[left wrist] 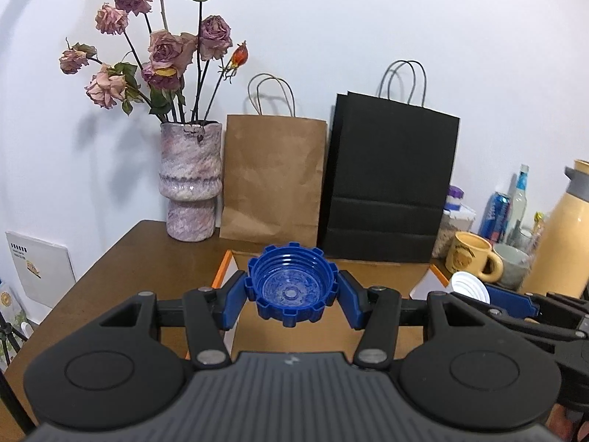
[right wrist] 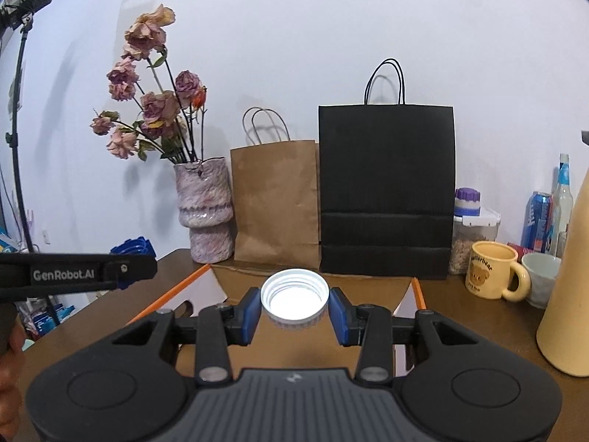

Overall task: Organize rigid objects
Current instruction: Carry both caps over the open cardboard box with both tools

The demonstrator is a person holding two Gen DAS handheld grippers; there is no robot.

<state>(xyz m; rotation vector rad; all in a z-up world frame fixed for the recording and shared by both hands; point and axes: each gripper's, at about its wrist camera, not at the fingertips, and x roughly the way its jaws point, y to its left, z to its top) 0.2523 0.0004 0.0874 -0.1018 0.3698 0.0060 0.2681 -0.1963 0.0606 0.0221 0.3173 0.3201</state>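
My left gripper (left wrist: 291,296) is shut on a blue notched screw cap (left wrist: 291,285), held open side up between the blue pads above an open cardboard box (left wrist: 383,276). My right gripper (right wrist: 294,304) is shut on a white ribbed screw cap (right wrist: 294,294), also open side up, over the same box (right wrist: 243,283). In the left wrist view the white cap (left wrist: 469,285) and the right gripper's blue pad show at the right. In the right wrist view the left gripper's black arm crosses at the left with the blue cap (right wrist: 134,248) behind it.
On the brown table (left wrist: 117,276), along the white wall, stand a pink vase of dried roses (left wrist: 191,184), a brown paper bag (left wrist: 274,176) and a black paper bag (left wrist: 390,180). At the right are a yellow mug (right wrist: 491,274), a grey cup (right wrist: 543,276), a can, bottles and a tall yellow jug (right wrist: 567,294).
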